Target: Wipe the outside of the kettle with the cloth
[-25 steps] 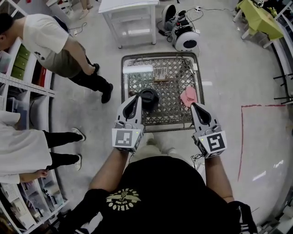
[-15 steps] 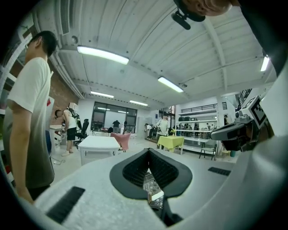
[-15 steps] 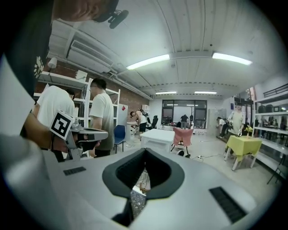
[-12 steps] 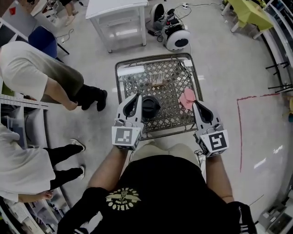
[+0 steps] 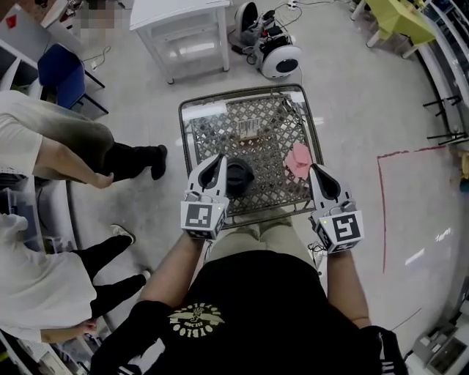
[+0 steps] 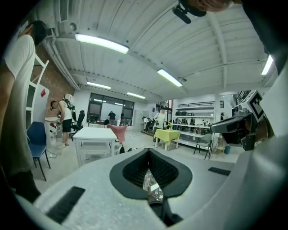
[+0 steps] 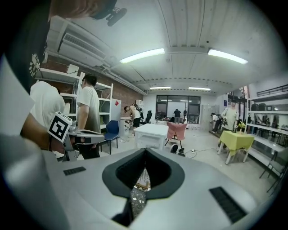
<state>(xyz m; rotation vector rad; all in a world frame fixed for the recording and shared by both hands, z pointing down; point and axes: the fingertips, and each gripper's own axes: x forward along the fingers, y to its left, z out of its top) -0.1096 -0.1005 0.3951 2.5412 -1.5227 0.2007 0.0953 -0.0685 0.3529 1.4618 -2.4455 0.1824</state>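
Note:
A black kettle (image 5: 239,176) stands on the low table with a patterned top (image 5: 256,121), near its front edge. A pink cloth (image 5: 299,159) lies crumpled at the table's right side. My left gripper (image 5: 218,160) hangs just left of the kettle, shut and empty, not touching it. To the right, my right gripper (image 5: 316,171) sits beside and just below the cloth, jaws together with nothing in them. In the left gripper view the jaws (image 6: 149,155) meet over a sliver of table pattern. The right gripper view shows the same closed jaws (image 7: 144,157).
A white table (image 5: 179,22) and a round white machine (image 5: 280,58) stand beyond the patterned table. Two people (image 5: 66,146) stand at the left by shelving. A yellow-green table (image 5: 396,18) is at the far right. Red tape (image 5: 382,212) marks the floor on the right.
Both grippers stay over the table's front edge; the left has sunk a little beside the kettle. The person at upper left has walked further left.

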